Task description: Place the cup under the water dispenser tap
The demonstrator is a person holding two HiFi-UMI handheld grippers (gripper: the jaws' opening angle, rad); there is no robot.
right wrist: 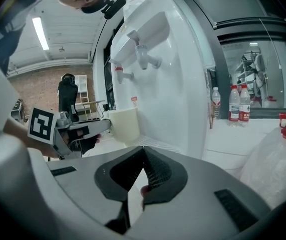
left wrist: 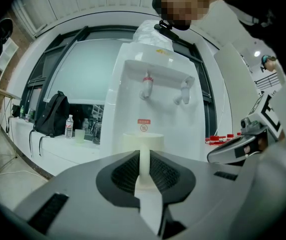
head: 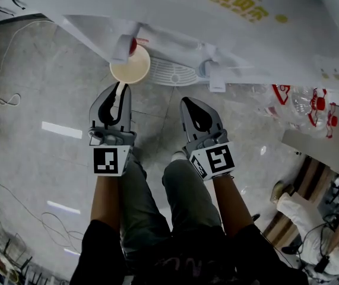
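Left gripper fingers pinch the cup wall under the red tap, upper centre; right gripper fingers closed, empty.

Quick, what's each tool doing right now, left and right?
Left tool: closed on the wall of the cup, holding it.
Right tool: closed, nothing between its jaws.

grey tiled floor with thin cables lying loose across it at the left
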